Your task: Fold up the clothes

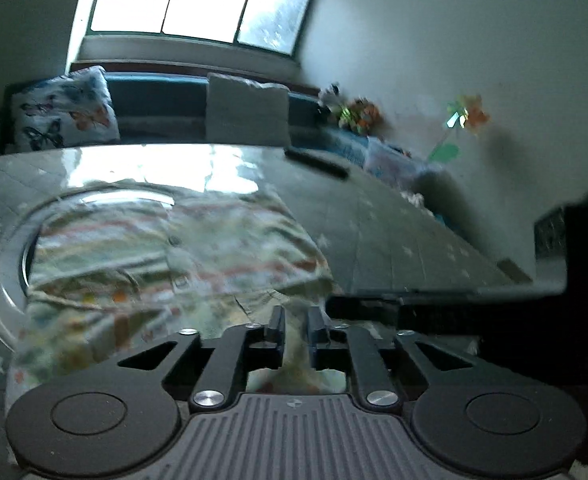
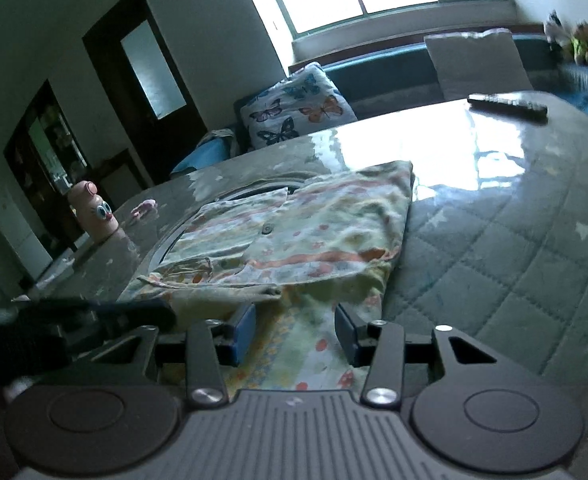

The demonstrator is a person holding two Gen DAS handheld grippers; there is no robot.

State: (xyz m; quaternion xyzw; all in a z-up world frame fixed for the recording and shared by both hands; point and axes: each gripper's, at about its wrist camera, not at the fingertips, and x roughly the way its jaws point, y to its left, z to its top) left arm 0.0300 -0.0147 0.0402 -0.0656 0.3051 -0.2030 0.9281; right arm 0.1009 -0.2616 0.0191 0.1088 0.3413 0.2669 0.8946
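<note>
Currently, left gripper [image 1: 295, 322] jaws are clamped on the near edge of the shirt [image 2: 294, 236]; right gripper [image 2: 295, 332] jaws stand apart above that edge on the table [image 2: 513, 208].

My right tongs [image 2: 295, 334] have blue pads, my left tongs [image 1: 295, 330] black; the shirt [image 2: 294, 236] is pale with orange-and-green print, the bench [image 2: 493, 232] cover grey quilted with white stars.

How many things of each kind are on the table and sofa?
Patterned garment: 1
Remote control: 1
Pink toy figure: 1
Cushions: 2, butterfly cushion and grey cushion
Total: 5
</note>
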